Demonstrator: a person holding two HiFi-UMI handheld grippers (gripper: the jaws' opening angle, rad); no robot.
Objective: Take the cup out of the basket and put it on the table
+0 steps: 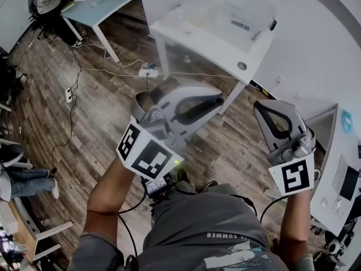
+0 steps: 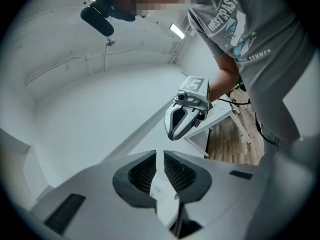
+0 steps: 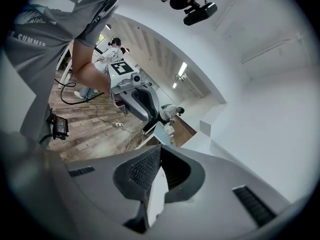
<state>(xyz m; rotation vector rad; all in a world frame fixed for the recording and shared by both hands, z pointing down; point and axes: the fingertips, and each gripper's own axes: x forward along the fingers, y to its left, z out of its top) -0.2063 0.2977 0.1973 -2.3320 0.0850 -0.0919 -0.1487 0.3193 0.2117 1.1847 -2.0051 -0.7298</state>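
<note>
Left gripper and right gripper both pinched shut, empty. No basket showing; I'd spot it, then open up.

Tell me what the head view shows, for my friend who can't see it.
Seen from above, a person holds the left gripper and right gripper over a wooden floor, fingers closed and empty. A white table stands just ahead.
</note>
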